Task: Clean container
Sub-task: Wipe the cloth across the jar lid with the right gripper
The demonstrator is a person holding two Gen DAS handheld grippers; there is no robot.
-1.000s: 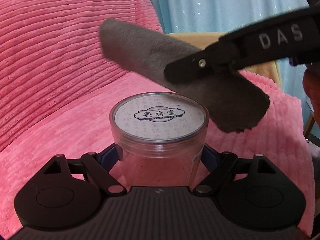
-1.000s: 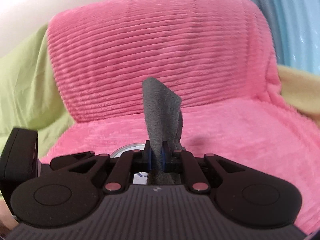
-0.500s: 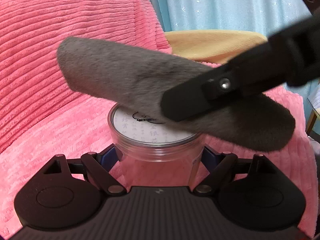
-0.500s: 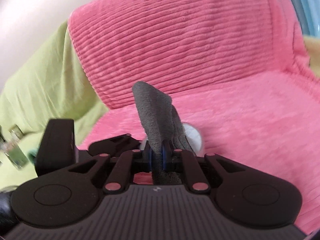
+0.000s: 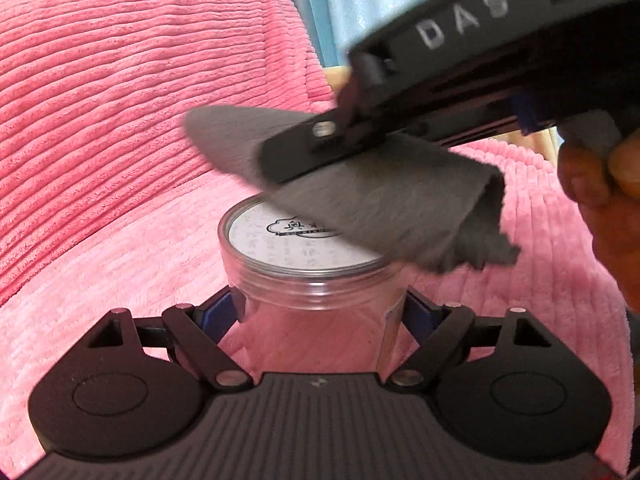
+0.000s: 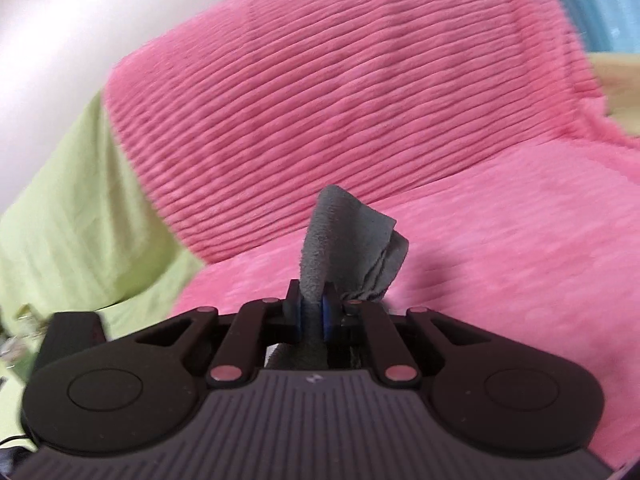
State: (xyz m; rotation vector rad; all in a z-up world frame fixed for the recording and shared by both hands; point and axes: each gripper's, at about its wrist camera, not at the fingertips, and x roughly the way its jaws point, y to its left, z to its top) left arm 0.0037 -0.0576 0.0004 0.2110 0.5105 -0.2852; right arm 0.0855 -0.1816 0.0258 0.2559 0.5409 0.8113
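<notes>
A clear round plastic container (image 5: 316, 300) with a white printed lid (image 5: 296, 244) stands upright between my left gripper's fingers; the left gripper (image 5: 320, 312) is shut on its sides. My right gripper (image 6: 313, 312) is shut on a folded grey cloth (image 6: 344, 248). In the left wrist view the right gripper's finger (image 5: 316, 148) comes in from the upper right and lays the grey cloth (image 5: 400, 204) over the right part of the lid. The container is hidden in the right wrist view.
A pink ribbed plush blanket (image 5: 100, 140) covers the sofa seat and back under and behind the container. A green cover (image 6: 72, 216) lies to the left. Blue curtains (image 5: 340, 8) and a yellow cushion (image 6: 616, 92) are behind. A hand (image 5: 600, 184) holds the right gripper.
The right gripper with the cloth has swept to the right across the lid, uncovering the lid's left part. The left gripper and container have stayed still.
</notes>
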